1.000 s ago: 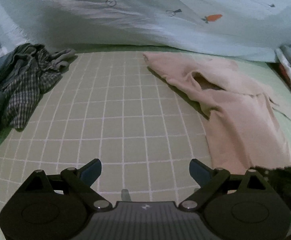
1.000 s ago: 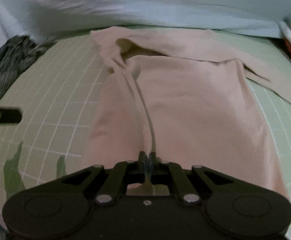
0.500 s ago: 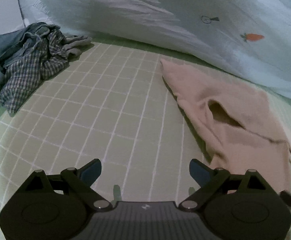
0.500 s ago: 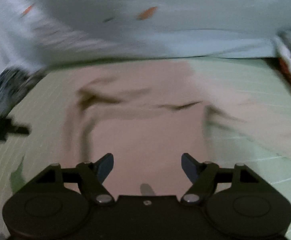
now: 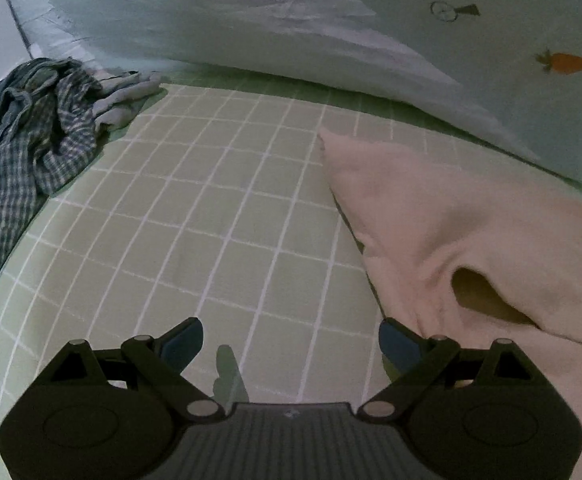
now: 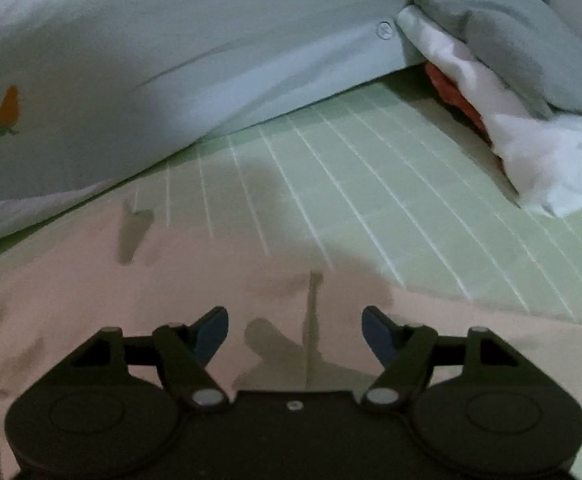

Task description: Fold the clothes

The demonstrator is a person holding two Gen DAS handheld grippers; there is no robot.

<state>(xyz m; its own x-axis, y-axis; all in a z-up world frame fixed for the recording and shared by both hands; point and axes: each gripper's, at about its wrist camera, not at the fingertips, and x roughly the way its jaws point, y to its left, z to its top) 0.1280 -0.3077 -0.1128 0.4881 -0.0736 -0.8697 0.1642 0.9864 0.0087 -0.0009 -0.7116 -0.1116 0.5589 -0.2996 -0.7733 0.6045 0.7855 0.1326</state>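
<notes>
**Pink garment half laid out, both tools empty**

Nearest to me, the left tool (image 5: 290,340) hangs over the bare green grid mat (image 5: 195,216), its blue-padded fingers spread wide with nothing between them; its right-hand finger sits just beside the edge of the pink garment (image 5: 471,232). The right tool (image 6: 295,330) hovers directly above that same pink cloth (image 6: 91,300), also spread wide and gripping nothing, its shadow falling on the fabric.

The garment lies on the mat with a corner pointing away and an opening gaping near the left tool. I'd say the folding has barely got under way: the cloth looks spread but rumpled, with no neat, finished fold that I can see.

Further off, a heap of checked and denim clothes (image 5: 31,132) waits at the mat's left edge, so plenty remains. At the far right lies a white and grey bundle (image 6: 511,100). Behind everything rises the pale carrot-print bedding (image 5: 331,20).
</notes>
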